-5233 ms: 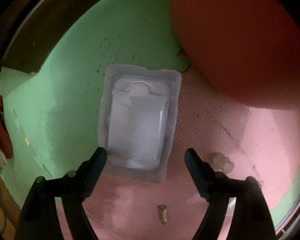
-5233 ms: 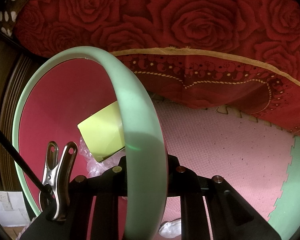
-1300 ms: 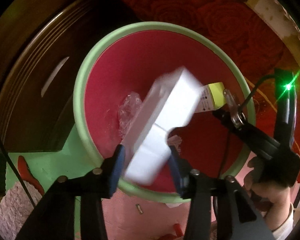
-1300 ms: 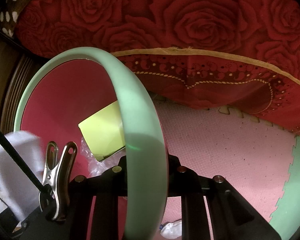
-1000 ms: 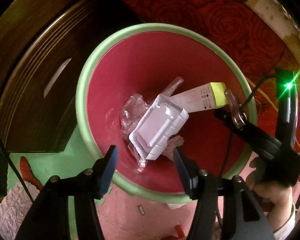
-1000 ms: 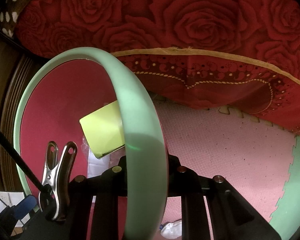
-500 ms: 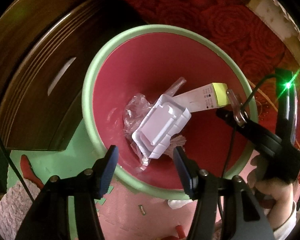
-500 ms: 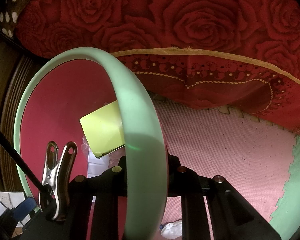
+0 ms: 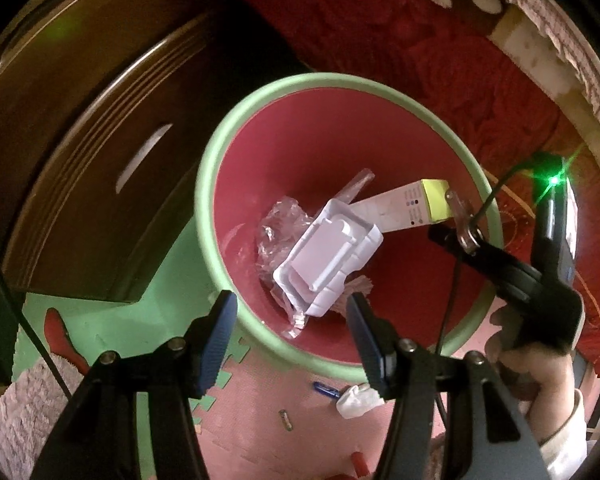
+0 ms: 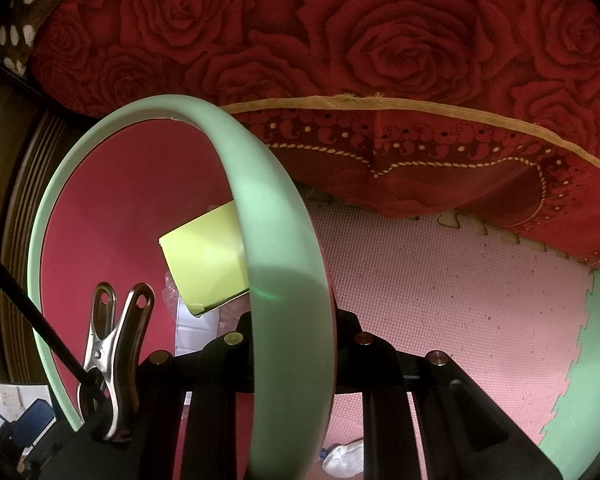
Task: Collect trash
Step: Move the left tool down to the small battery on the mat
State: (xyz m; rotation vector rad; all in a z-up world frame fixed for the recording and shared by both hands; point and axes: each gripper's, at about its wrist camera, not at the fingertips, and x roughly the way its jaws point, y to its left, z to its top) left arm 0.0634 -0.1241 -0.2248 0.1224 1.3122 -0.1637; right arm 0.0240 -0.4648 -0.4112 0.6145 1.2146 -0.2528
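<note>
A red bin (image 9: pixel 300 128) with a pale green rim is seen from above in the left wrist view, standing on pink and green foam floor mats (image 9: pixel 260 408) beside dark wooden furniture (image 9: pixel 80 160) and a red rose-patterned bedcover (image 10: pixel 380 52). The left gripper (image 9: pixel 288 330) is held over the bin's near edge with its jaws apart and nothing between them. Inside the bin a white plastic tray (image 9: pixel 328 256) is seen lying tilted on crumpled clear plastic film (image 9: pixel 278 228), with a yellow-ended carton (image 9: pixel 414 208) leaning against the inner wall beside it. The right gripper (image 10: pixel 296 344) is clamped on the bin's green rim, its fingers on either side of the rim wall; a hand (image 9: pixel 540 364) grips its handle, and a metal clip (image 10: pixel 114 356) is fixed on its body. On the mat just outside the bin, a crumpled white scrap (image 9: pixel 356 396), a small blue item (image 9: pixel 326 390) and a small screw-like piece (image 9: pixel 287 419) are noted.
</note>
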